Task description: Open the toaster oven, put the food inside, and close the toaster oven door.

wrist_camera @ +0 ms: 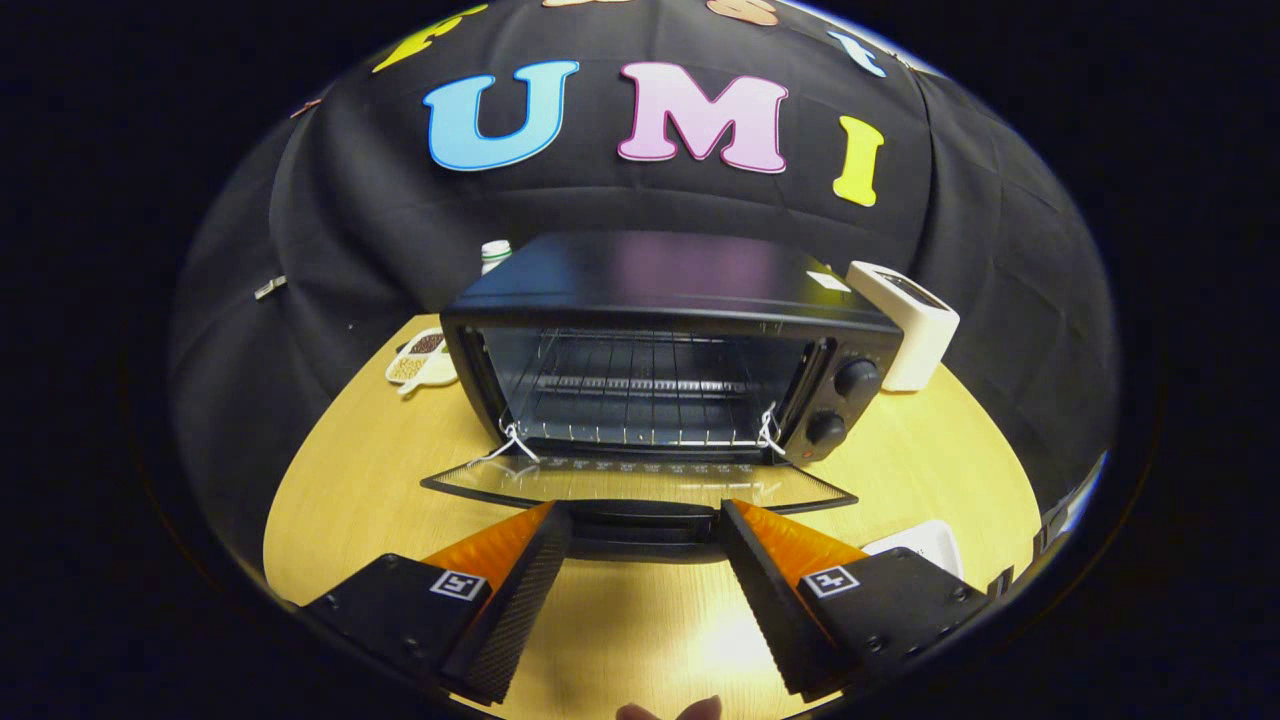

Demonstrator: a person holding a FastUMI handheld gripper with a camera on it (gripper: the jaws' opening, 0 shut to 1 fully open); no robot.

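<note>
A black toaster oven (690, 300) stands on the yellow wooden table (960, 470) with its glass door (640, 482) folded down flat toward me. Inside, the wire rack (640, 395) is bare. The door's dark handle (645, 525) lies just ahead of my gripper (645, 522), between the two fingertips (540, 535). The fingers are spread wide apart and press on nothing, so the gripper is open. Two round knobs (845, 400) sit on the oven's right panel. I cannot pick out the food for certain.
A white boxy appliance (905, 325) stands behind the oven's right side. Left of the oven lies a small white dish with seeds (420, 358), with a white bottle (495, 255) behind it. A white object (920, 542) peeks out beside the right finger.
</note>
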